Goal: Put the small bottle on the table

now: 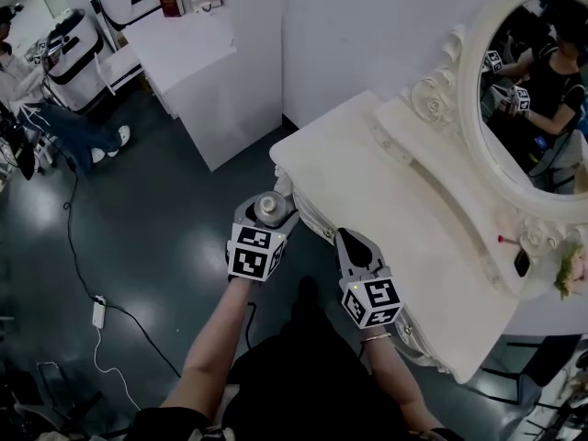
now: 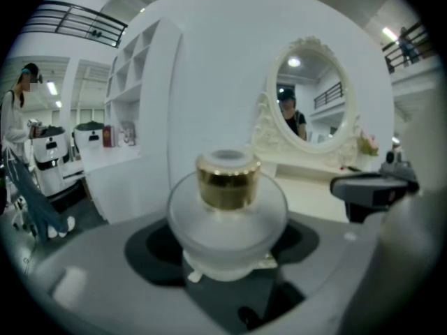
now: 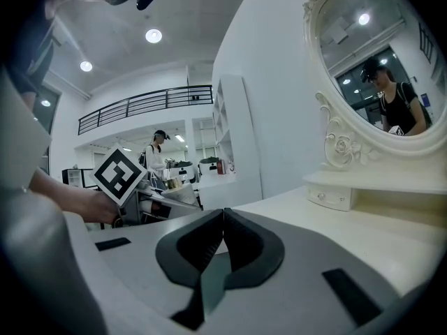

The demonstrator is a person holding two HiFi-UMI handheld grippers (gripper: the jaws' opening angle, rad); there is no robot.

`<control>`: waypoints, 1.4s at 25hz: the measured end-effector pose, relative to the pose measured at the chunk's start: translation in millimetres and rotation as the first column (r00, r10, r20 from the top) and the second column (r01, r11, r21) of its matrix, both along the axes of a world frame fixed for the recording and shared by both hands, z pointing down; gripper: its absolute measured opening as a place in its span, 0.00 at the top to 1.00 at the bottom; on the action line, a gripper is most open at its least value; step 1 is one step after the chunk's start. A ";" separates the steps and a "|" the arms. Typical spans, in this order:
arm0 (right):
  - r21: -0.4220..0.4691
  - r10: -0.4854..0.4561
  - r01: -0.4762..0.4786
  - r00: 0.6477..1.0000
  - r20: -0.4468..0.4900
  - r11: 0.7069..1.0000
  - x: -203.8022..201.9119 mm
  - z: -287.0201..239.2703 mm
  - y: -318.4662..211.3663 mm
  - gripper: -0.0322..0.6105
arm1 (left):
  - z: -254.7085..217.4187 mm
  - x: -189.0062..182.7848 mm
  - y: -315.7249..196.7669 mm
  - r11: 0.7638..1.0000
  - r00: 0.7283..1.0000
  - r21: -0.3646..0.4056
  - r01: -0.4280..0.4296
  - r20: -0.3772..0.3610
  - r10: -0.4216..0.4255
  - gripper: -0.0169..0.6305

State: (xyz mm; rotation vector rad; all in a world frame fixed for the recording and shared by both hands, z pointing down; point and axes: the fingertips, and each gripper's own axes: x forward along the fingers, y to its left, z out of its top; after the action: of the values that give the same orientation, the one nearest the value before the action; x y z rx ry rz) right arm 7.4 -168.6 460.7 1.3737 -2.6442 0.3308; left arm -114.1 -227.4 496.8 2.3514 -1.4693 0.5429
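a: item one, the bottle (image 2: 227,208)?

b: frosted round body, gold collar, pale cap. it stands upright in the left gripper (image 1: 268,211), whose jaws are closed against its lower body. the cap is left free and the base sits below the grip, which looks suited to setting it down flat.

a: location?

b: in the air just off the near corner of the table (image 1: 386,200), beside the edge and not yet over the top. nothing under it but dark floor.

a: item two, the right gripper (image 1: 352,239)?

b: jaws pressed together, nothing between them. it is held low at the table's front edge, apart from the bottle. my guess is it is parked so as not to crowd the placement.

a: table contents?

b: the top is bare white. at the back is a raised shelf (image 1: 432,145) and an oval mirror (image 1: 542,90) in a carved frame. flowers (image 1: 571,269) stand at the far right end, well away from the bottle.

a: obstructions?

b: none on the top itself. the carved corner edge is the one thing the bottle must pass. the closed right gripper lies to the side, not in the line.

a: surroundings?

b: a cable (image 1: 92,283) runs over the floor, a white counter (image 1: 197,62) stands behind, and a person (image 1: 18,72) is at far left. all are well clear.
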 end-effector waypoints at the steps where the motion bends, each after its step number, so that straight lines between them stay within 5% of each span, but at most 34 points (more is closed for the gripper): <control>1: -0.001 -0.003 0.003 1.000 0.000 1.000 -0.1 0.2 -6.1 0.94 | 1.3 2.5 -6.8 1.000 1.000 -0.003 -0.001 -0.001 0.001 0.45; 35: -0.112 -0.007 0.010 1.000 0.029 0.994 32.8 39.0 -131.9 0.94 | 70.7 73.2 -185.3 0.997 0.996 -0.063 -0.050 0.071 0.055 0.45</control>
State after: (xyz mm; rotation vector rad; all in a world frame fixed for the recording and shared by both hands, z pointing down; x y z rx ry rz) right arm 40.2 -300.5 499.6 1.3326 -2.6090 0.4929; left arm -40.9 -412.7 567.5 2.3513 -1.4036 0.6840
